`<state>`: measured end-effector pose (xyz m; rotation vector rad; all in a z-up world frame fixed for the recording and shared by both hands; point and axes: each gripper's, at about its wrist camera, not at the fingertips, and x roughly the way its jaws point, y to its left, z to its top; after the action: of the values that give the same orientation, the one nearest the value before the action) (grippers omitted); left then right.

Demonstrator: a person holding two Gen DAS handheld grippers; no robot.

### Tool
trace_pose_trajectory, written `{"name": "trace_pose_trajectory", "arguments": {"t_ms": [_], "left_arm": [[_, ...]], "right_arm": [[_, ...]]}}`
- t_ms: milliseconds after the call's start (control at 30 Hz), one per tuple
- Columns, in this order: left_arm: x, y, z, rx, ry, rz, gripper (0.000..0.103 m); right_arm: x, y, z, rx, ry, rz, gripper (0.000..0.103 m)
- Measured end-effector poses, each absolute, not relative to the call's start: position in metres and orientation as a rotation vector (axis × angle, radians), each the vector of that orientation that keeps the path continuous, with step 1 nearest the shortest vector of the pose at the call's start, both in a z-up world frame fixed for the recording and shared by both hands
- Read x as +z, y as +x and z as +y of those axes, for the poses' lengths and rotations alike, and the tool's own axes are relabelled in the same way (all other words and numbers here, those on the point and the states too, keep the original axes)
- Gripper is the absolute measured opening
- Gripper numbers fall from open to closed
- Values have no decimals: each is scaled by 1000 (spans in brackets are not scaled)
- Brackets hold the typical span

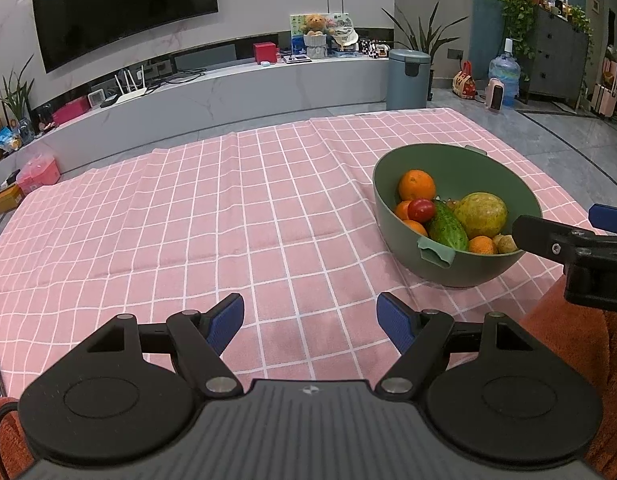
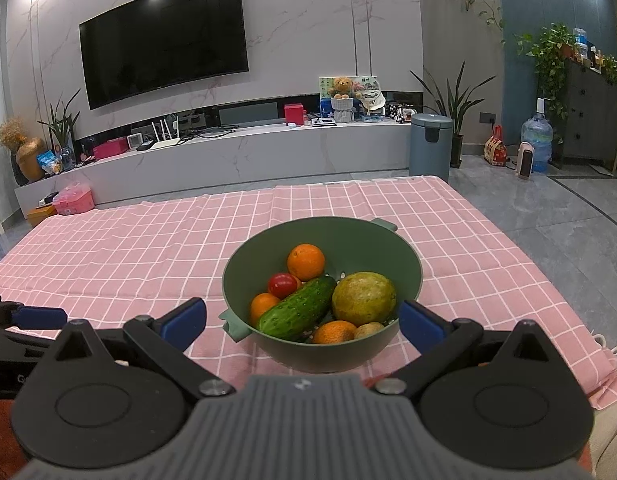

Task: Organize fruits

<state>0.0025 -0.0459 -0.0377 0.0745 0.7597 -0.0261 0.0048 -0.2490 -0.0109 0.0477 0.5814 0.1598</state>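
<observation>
Left gripper [image 1: 310,320]: spread wide, holding nothing, hovering low over bare pink checked tablecloth [image 1: 212,208]. Ahead of it and off to its right, a green bowl [image 1: 392,164] with small side handles.

Right gripper [image 2: 302,322]: also spread wide and empty-handed, aimed straight at that bowl, just ahead between its fingers. Inside, from left to right: small orange fruit [image 2: 263,305], red tomato [image 2: 282,285], cucumber [image 2: 298,313] lying slantwise across the middle, large orange [image 2: 306,262] toward the far wall, another orange piece [image 2: 334,332] at the near rim, a brownish kiwi-like fruit [image 2: 369,330], and a big yellow-green fruit [image 2: 363,298].

Everything gathered in the one bowl; none loose on the cloth within view. Fits either fruit already collected and done, or a mixed bowl awaiting sorting out. Cannot tell which.
</observation>
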Motion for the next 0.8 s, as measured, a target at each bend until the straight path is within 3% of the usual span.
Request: {"name": "trace_pose_trajectory", "arguments": {"t_ms": [800], "left_arm": [[-36, 2, -47, -26, 73, 751, 89]], "right_arm": [[-10, 3, -249, 164, 47, 573, 98]]}}
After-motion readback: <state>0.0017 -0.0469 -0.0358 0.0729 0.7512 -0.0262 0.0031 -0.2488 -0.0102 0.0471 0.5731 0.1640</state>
